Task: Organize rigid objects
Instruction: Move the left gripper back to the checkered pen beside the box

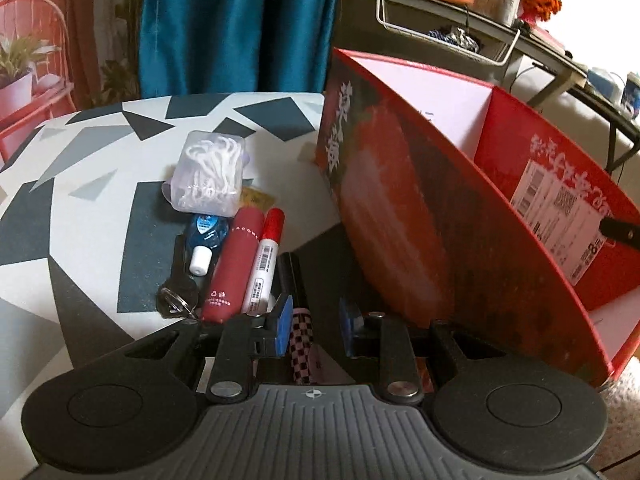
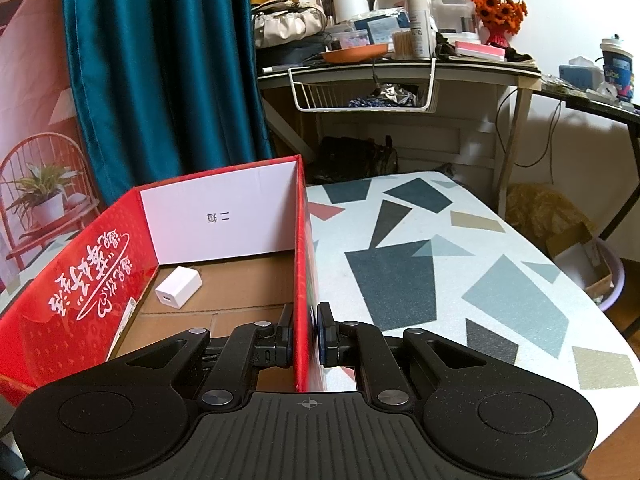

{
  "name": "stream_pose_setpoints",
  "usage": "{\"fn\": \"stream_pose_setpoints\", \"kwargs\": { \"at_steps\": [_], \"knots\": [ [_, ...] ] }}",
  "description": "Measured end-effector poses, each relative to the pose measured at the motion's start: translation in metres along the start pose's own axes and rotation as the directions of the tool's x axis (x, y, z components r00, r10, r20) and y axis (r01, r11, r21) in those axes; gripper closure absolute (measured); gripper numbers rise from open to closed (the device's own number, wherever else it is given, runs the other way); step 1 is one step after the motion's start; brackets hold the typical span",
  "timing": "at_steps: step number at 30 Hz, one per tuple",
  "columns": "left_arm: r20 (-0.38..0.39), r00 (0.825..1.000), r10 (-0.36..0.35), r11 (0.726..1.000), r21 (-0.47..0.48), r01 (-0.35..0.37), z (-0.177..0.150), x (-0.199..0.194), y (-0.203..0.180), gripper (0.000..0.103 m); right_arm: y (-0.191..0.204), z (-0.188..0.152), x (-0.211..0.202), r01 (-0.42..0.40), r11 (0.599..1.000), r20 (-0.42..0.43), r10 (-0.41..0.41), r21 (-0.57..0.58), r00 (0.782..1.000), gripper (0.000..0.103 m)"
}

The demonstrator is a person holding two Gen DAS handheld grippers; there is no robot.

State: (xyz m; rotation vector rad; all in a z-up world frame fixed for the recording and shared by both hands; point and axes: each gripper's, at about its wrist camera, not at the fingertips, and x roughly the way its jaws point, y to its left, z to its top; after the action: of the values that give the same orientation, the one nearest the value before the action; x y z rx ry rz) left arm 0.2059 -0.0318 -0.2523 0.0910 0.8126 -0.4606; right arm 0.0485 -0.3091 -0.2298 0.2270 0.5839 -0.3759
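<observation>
Red box [image 2: 80, 304] wall sits clamped in my right tongs [image 2: 305, 336]; my left tongs [image 1: 314, 322] stand apart around a checkered pen [image 1: 301, 344] on the desk [image 1: 80, 200].

Bare bench [image 2: 460, 280] right of box [image 2: 224, 216], box floor open save charger [image 2: 179, 283], box wall [image 1: 420, 240] close beside item cluster [image 1: 236, 248], bench bare left of cluster

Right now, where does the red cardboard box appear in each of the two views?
Left wrist view: red cardboard box fills the right half, beside the marker pile.
Right wrist view: box fills the lower left, its wall between the right gripper fingers.
Shared landmark: teal curtain.
</observation>
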Motion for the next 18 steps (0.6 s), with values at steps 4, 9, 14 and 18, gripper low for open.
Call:
{"fn": "stream_pose_setpoints", "kwargs": {
  "at_steps": [4,9,14,18],
  "knots": [
    [-0.007,0.999,0.045,0.999,0.016,-0.045,-0.002,0.007,0.000,0.076,0.001,0.000,0.000,0.002,1.000,0.002,-0.002,0.000,1.000,0.093],
    [-0.007,0.998,0.070,0.997,0.017,-0.070,-0.009,0.016,-0.001,0.079,0.001,0.000,0.000,0.002,1.000,0.002,-0.002,0.000,1.000,0.093],
    [0.031,0.995,0.090,0.994,0.057,-0.092,-0.015,0.015,-0.007,0.079,0.001,0.000,0.000,0.003,1.000,0.003,-0.003,0.000,1.000,0.093],
    [0.052,0.995,0.088,0.994,0.054,-0.091,-0.018,0.012,-0.006,0.079,0.001,0.000,0.000,0.002,1.000,0.002,-0.002,0.000,1.000,0.093]
  ]
}}
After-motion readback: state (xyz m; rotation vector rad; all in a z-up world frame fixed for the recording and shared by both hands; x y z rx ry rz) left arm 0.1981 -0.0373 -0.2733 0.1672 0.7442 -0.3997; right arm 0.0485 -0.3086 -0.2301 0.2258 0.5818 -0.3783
